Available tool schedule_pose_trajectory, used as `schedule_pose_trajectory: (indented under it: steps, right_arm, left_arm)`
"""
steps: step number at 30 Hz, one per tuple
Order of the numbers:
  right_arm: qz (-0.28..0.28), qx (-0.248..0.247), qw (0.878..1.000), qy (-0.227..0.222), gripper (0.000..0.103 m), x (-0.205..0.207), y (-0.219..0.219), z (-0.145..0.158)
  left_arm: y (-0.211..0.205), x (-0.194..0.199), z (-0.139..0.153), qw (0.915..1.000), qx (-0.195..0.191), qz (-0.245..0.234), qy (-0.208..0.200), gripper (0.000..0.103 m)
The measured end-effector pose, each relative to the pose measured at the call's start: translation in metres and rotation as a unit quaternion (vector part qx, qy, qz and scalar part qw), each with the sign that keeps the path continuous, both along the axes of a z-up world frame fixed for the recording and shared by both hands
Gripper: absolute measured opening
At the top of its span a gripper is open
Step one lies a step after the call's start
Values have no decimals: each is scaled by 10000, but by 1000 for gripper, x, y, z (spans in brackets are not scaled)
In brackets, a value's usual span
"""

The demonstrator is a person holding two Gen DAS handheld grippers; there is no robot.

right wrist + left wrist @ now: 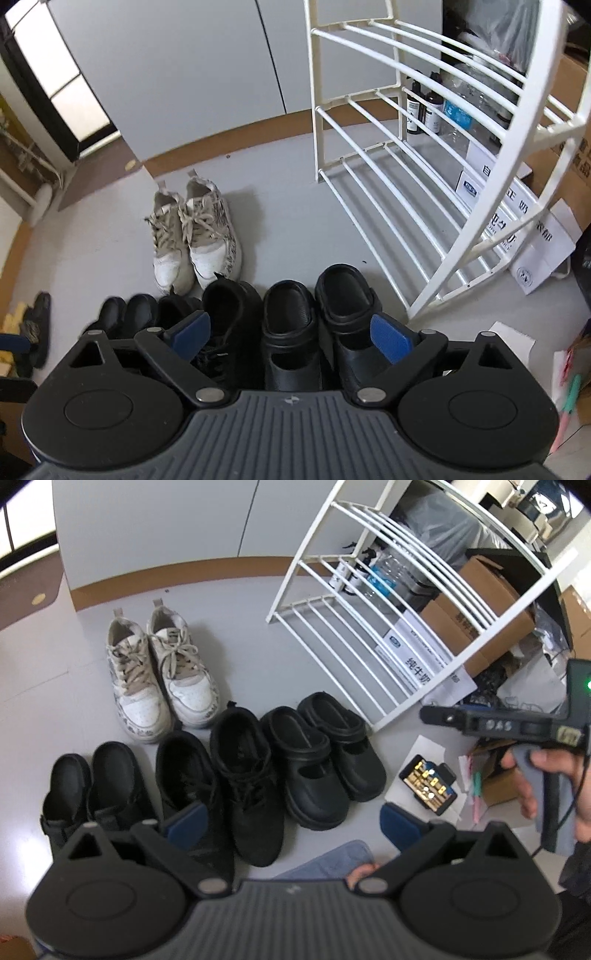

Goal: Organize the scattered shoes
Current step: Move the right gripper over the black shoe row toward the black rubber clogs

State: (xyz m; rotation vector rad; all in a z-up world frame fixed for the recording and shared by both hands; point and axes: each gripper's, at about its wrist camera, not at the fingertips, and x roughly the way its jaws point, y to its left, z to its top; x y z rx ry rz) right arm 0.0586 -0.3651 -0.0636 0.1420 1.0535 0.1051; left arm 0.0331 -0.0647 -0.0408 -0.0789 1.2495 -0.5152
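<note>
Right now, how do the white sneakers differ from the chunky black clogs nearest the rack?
The white sneakers are pale, scuffed and laced; the black clogs are smooth, laceless slip-ons with a strap. The sneakers stand alone, nearer the wall; the clogs sit in the row of dark shoes, beside the white rack. The sneakers' sides carry dark printed marks; the clogs are plain. Both are neat side-by-side pairs on the floor, not on the rack.

Legible markings are few. The flat white printed carton [417, 664] lying behind the white wire shoe rack [373, 627] carries large dark Chinese characters reading 纯牛奶, beside a small blue logo too small to read. The brown cardboard box [480, 605] bears dark Chinese print, blurred past reading. Labels on the small dark bottles [423, 107] cannot be read.
</note>
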Motion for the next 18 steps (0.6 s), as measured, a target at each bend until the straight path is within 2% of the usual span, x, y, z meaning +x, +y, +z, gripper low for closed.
schedule_pose_trajectory:
  steps: [4, 10, 14, 18]
  right_arm:
    - [-69, -5, 9996, 285, 97, 11, -1, -21]
    - [-9, -239, 9994, 247, 97, 20, 1, -43]
    - [17, -180, 9993, 334, 97, 22, -1, -59]
    - [135, -133, 9988, 462, 93, 25, -1, -79]
  left_arm:
    - [3, 6, -1, 9998, -135, 91, 113, 100]
    - [11, 15, -8, 9993, -87, 312, 199, 99]
    - [14, 20, -10, 9991, -46, 371, 223, 99]
    - [16, 23, -12, 9982, -183, 432, 379, 99]
